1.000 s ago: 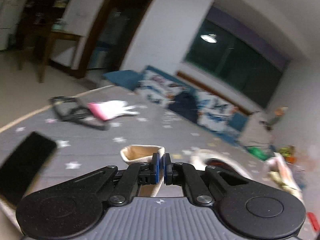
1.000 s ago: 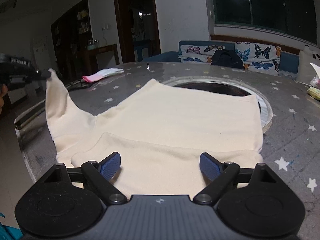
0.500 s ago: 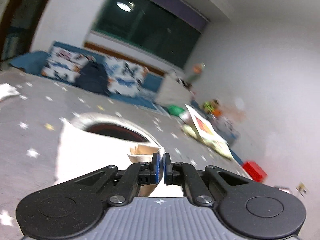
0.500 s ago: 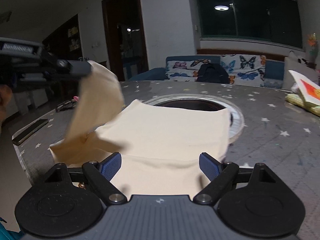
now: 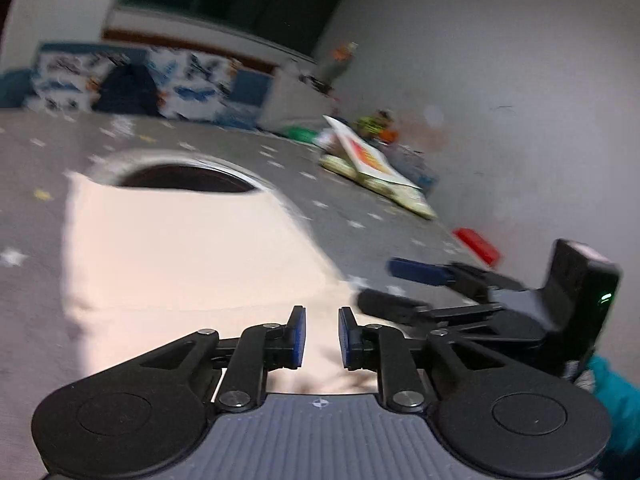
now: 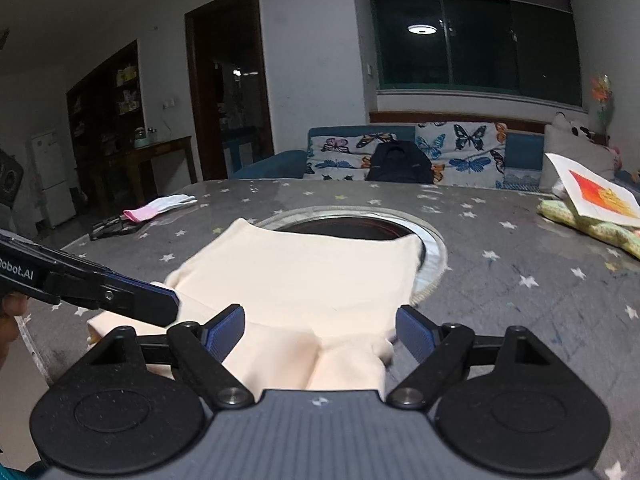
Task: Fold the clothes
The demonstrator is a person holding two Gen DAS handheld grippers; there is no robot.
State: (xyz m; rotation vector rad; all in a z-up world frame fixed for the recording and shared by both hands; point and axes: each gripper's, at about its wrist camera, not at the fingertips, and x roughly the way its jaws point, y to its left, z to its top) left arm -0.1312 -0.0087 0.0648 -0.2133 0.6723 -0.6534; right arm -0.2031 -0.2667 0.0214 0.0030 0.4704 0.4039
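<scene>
Room: a dim living room is showing behind the bench, with a dark window (image 6: 476,40) reflecting a ceiling lamp, a dark doorway (image 6: 228,84), and a butterfly-print sofa (image 6: 404,156) carrying a dark backpack (image 6: 400,166).

Bench (image 6: 500,280): a grey star-patterned top is carrying everything; a round dark opening (image 6: 352,226) is sitting in its middle.

Garment (image 6: 296,276): a cream garment is lying flat on the bench, its far edge overlapping the near rim of the opening, its near folds bunching just ahead of both claws.

Right claw (image 6: 320,330): its blue pads are standing wide apart, gripping nothing, with the cloth's near folds lying between and below them.

Left claw (image 5: 322,338): its pads are standing slightly apart with a narrow gap, holding nothing, hovering over the cloth's near edge; in the right view its finger is reaching in from the left, at the cloth's left corner.

Smaller items: a book (image 6: 592,196) is resting on a green bundle at the right edge; a pink-and-white glove (image 6: 160,206) is lying at the far left.
</scene>
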